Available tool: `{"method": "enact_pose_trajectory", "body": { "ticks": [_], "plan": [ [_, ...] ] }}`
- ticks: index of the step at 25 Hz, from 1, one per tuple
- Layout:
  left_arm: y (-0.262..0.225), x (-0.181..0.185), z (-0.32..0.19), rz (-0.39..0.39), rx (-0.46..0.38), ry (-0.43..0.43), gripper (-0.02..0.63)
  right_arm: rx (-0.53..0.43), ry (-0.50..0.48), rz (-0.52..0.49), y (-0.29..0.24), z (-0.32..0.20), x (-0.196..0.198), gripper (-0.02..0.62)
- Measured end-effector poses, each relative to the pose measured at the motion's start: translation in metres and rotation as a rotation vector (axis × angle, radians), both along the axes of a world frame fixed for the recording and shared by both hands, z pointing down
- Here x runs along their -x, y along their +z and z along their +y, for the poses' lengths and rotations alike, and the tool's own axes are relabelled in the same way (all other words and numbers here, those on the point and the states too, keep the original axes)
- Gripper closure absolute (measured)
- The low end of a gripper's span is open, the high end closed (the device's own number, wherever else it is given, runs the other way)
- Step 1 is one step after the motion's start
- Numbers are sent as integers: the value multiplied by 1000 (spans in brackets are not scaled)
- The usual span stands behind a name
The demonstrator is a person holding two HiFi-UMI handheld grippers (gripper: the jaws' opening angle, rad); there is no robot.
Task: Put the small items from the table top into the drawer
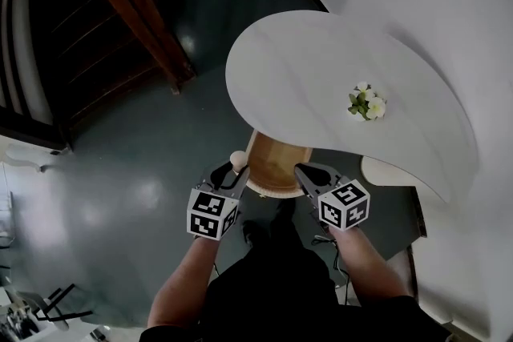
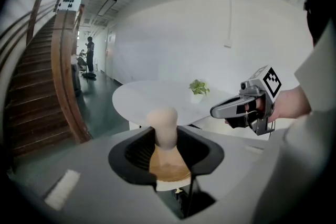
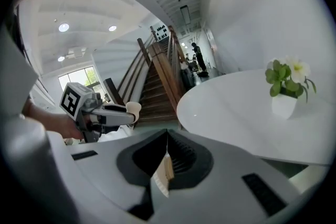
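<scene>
With the knob [image 2: 164, 126] straddled by the spread fingers of the left gripper [image 1: 231, 171], apparently for pulling, and the drawer [image 1: 276, 164] steadied at three o'clock by the right gripper [image 1: 311, 172], fingers pressed together, the flower pot [image 1: 366, 102] is left at two o'clock on the table top [image 1: 296, 68].

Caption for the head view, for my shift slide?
Left tool straddles a pale knob, right tool at the wooden drawer, by a white table bearing a flower pot.

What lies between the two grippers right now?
The head view shows a wooden piece, probably the drawer, between the left gripper and the right gripper. Its pale knob stands at the left gripper's tips.
</scene>
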State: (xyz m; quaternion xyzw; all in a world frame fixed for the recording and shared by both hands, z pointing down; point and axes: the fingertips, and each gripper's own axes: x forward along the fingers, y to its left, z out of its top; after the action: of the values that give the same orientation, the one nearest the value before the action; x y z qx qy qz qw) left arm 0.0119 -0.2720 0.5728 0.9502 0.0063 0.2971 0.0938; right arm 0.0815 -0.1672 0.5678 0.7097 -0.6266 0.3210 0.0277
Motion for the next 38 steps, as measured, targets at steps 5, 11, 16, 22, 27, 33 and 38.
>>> {"method": "enact_pose_trajectory", "body": {
  "ticks": [5,11,16,22,27,33,38],
  "plan": [
    [31,-19,11,-57,9,56,471,-34,52,-81,15,-1,-11,583],
    [78,-36,27,-134,-12,128,469,-18,44,-107,43,3,-18,583],
    [114,-49,33,-206,-50,207,469,0,47,-118,69,4,-28,583],
    [148,-59,40,-293,-108,336,468,13,63,-136,86,11,-30,583],
    [183,-60,46,-381,-130,433,468,27,69,-143,99,17,-32,583],
    [210,-59,58,-455,-165,567,465,32,70,-152,107,18,-32,583],
    [227,-54,63,-516,-186,683,463,37,85,-157,111,20,-36,583]
  ]
}}
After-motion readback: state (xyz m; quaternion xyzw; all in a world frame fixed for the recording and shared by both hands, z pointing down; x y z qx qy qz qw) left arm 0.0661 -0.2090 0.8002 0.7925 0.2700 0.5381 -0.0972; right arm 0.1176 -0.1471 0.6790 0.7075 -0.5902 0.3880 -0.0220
